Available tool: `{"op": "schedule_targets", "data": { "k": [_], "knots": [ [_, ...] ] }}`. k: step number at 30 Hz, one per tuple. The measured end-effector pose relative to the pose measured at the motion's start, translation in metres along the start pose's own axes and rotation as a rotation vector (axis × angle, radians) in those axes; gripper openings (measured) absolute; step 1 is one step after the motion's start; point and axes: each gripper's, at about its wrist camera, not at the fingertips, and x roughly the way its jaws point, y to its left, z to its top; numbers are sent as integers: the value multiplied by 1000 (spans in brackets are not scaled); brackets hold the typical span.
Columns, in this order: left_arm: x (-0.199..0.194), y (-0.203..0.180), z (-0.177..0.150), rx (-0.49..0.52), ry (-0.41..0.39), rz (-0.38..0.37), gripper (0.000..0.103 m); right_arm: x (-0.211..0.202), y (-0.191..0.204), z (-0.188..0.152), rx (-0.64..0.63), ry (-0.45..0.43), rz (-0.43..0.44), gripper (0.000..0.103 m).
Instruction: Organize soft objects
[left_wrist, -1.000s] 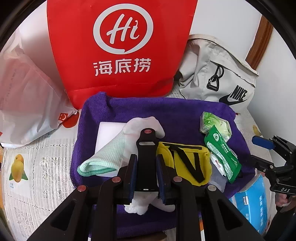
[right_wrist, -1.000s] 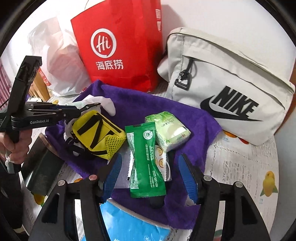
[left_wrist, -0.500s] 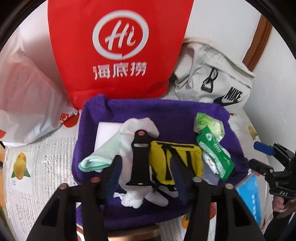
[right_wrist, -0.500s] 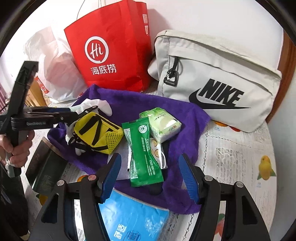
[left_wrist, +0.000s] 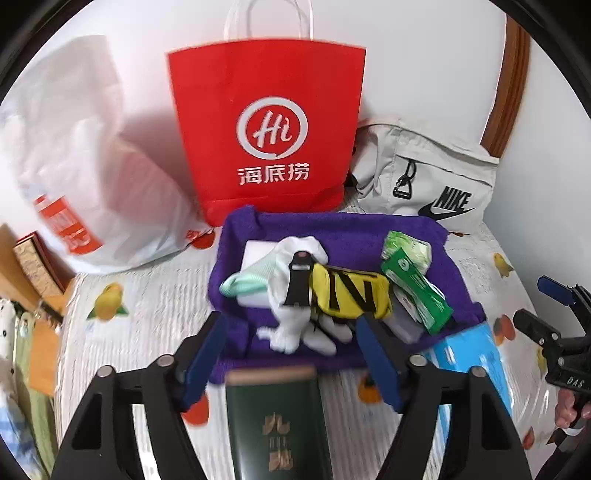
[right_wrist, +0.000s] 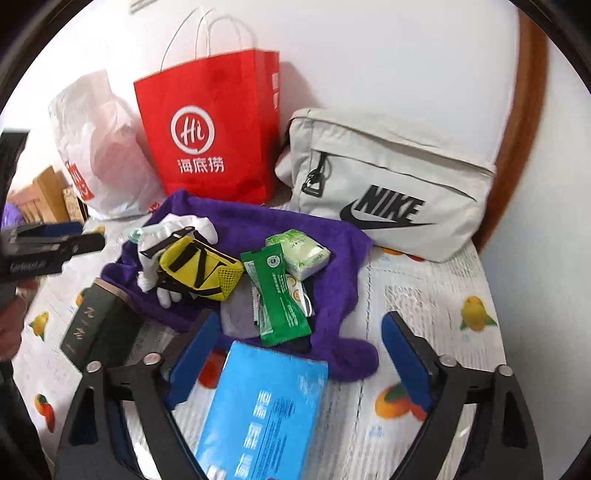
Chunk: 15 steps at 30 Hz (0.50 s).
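The left tongs (left_wrist: 291, 354) stand apart and are opening, with nothing pressed between the blue pads; a green box (left_wrist: 277, 424) lies low between their arms, close to the camera. Just ahead of their tips a purple towel (left_wrist: 347, 236) is spread on the worktop (left_wrist: 147, 288), which wears a fruit-print cloth. On the towel, straight ahead of the left tongs, lies a heap of soft things: a white glove (left_wrist: 291, 325), a black strap (left_wrist: 297, 284) laid over it, a yellow pouch (left_wrist: 351, 295) touching the strap on its right, and a mint cloth (left_wrist: 243, 282) to the left.

Further right on the towel, ahead of the right tongs (right_wrist: 295, 343), are a green sachet (right_wrist: 280, 295) and a pale green tissue pack (right_wrist: 303, 251) beyond it, touching. The right tongs are apart too, their jaws opening, gripping nothing; a blue pack (right_wrist: 262, 413) lies under the gap between their arms, its far edge against the towel.

Beyond the towel stand a red bag (left_wrist: 266, 129), a white plastic bag (left_wrist: 85, 158) to its left, and a grey Nike bag (right_wrist: 384, 192) to its right, all by the wall.
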Motion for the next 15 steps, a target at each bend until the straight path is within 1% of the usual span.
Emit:
{"op": "schedule_targets", "data": {
  "k": [2,4,6,8,10,11,13,15],
  "knots": [
    [-17,1,-12,-15,-8,-2,84,-17,-2,-7,36,-16,12,94],
    [-34,2,-24,-33,-13,3,87,-31,-2,-14,67,-24,23,98],
    [-53,2,-38,-44,-22,21,88,-48,-1,-23,88,-33,23,101],
    [-75,1,-53,-45,-54,43,88,-65,4,-32,93,-46,14,102],
    [-93,0,-65,-53,-79,44,97,-83,8,-44,104,-57,31,102],
    [-104,-1,-73,-63,-93,37,98,-88,9,-49,104,-57,42,102],
    [-120,-4,-83,-70,-108,33,99,-101,13,-59,104,-51,57,102],
    [-136,-10,-94,-63,-122,46,100,-114,18,-71,100,-48,55,102]
  ]
}}
